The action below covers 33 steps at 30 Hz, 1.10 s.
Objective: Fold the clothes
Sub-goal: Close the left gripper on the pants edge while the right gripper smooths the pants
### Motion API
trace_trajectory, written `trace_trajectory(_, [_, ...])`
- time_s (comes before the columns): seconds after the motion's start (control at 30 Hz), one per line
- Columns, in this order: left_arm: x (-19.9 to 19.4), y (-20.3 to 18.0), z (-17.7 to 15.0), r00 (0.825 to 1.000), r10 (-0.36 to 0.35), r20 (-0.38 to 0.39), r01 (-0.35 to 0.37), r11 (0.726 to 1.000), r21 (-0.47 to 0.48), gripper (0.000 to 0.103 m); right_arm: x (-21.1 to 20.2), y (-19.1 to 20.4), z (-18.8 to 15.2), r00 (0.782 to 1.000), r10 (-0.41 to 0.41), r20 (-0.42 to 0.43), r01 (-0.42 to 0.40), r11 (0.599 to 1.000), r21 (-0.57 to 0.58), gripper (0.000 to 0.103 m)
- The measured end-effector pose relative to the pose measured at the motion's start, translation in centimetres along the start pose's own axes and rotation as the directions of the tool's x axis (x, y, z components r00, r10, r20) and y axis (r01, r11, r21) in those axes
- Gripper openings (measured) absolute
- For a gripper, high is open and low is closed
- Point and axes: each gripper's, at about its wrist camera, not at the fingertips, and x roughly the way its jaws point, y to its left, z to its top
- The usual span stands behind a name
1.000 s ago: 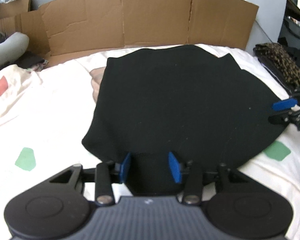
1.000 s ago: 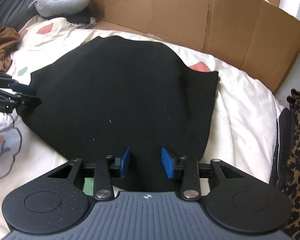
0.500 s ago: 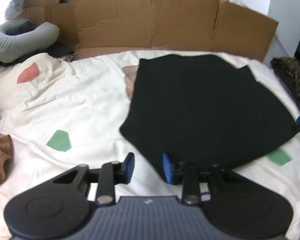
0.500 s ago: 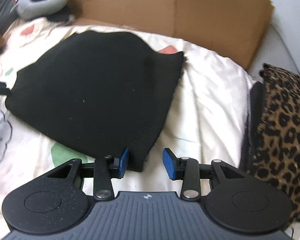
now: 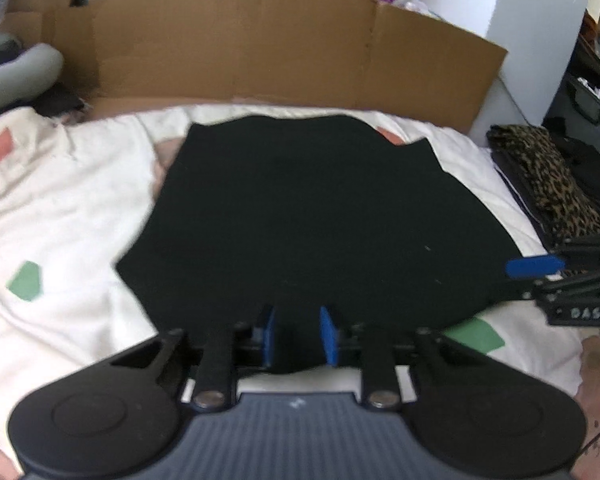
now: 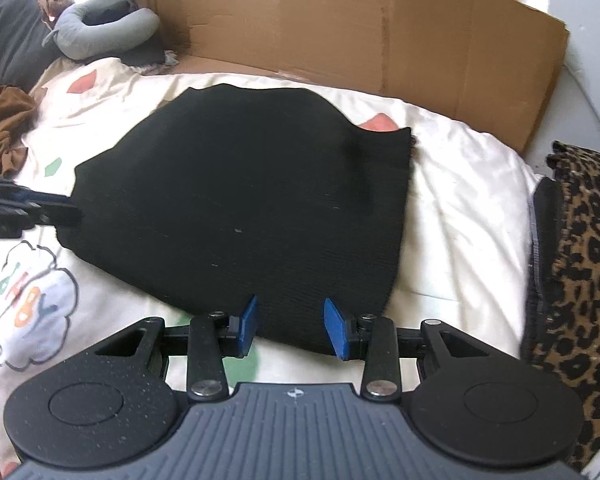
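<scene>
We hold two black two-finger grippers with blue pads over a black knitted garment (image 5: 300, 216) that lies spread flat on a cream bedsheet with coloured patches (image 5: 60, 208). The garment fills the middle of the bed, its far edge close to a brown cardboard wall (image 5: 260, 40) standing along the far side.

Our left gripper (image 5: 296, 334) sits at the garment's near edge, towards its left corner. Its jaws are closing, and a fold of the black fabric lies between the blue pads (image 5: 327, 334); whether the pads already press on it we cannot tell, as the view is blurred.

Our right gripper (image 6: 293, 330) sits at the near edge towards the right corner. Its jaws stand partly spread with the hem between them, and the blue pads (image 6: 336, 330) look clear of the cloth on both sides.

In each wrist view the other gripper shows at the side, level with the garment's edge.

To the right of the bed lies a leopard-print cloth (image 6: 580, 280) on a dark layer. At the far left rests a grey curved neck pillow (image 6: 100, 28), and near it a crumpled brown garment (image 6: 2, 128) sits at the left edge of the sheet.
</scene>
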Motion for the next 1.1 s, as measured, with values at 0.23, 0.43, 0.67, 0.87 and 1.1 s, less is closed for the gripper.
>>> trace_trajectory(0.23, [1.0, -2.5, -0.2, 0.999, -0.043, 0.004, 0.043, 0.998, 0.049, 0.015, 1.8, 2.6, 0.7, 0.999, 0.042, -0.016, -0.042, 0.999, 0.007, 0.032])
trace_trajectory(0.43, [2.7, -3.0, -1.6, 0.999, -0.015, -0.045, 0.018, 0.997, 0.077, 0.011, 3.6, 4.6, 0.8, 0.998, 0.058, -0.035, -0.059, 0.998, -0.029, 0.029])
trace_trajectory(0.67, [1.9, -1.8, -1.5, 0.999, -0.007, -0.052, 0.01, 0.998, 0.059, 0.009, 4.2, 4.3, 0.5, 0.998, 0.053, -0.037, -0.054, 0.998, -0.023, 0.029])
trace_trajectory(0.87, [0.8, 0.1, -2.0, 0.998, 0.04, -0.047, -0.039, 0.999, 0.035, 0.002, 2.9, 1.9, -0.3, 0.999, -0.004, -0.034, 0.005, 1.0, 0.03, 0.029])
trace_trajectory(1.1, [0.3, 2.3, -1.9, 0.992, 0.109, -0.056, -0.111, 0.993, -0.027, 0.003, 2.1, 0.6, -1.6, 0.996, -0.08, -0.035, 0.083, 0.994, 0.069, 0.027])
